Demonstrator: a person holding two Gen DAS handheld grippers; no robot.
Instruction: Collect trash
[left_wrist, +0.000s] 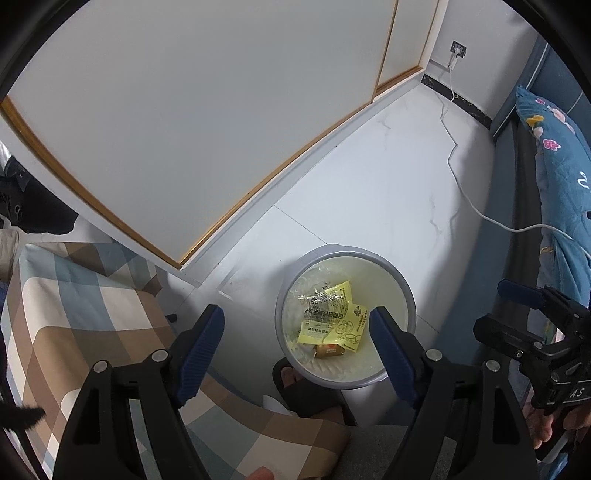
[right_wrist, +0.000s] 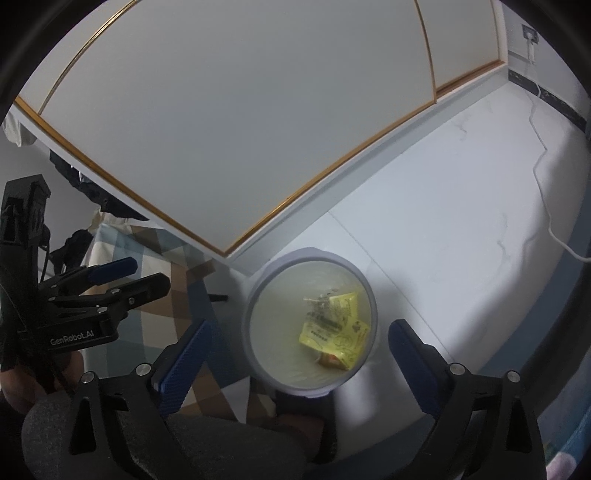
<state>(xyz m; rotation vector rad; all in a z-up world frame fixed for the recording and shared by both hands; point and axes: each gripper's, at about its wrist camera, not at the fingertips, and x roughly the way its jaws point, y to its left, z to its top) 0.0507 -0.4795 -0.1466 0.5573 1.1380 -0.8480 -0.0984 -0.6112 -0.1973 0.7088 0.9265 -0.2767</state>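
Left wrist view, item one: yellow wrappers (left_wrist: 332, 321) and a small orange packet (left_wrist: 330, 350), lying in the bottom of the grey bin (left_wrist: 286, 291) on the white floor (left_wrist: 388, 184), just beside my slippered foot (left_wrist: 295, 384). Item two: my left gripper (left_wrist: 297, 345), jaws spread, nothing between them, hanging above the bin. Item three: my right gripper (right_wrist: 299, 363), likewise spread and empty. Item four: checked bedding (left_wrist: 92, 314) to the left. Advice, by my judgement: lift both grippers clear of the rim before seeking further trash.
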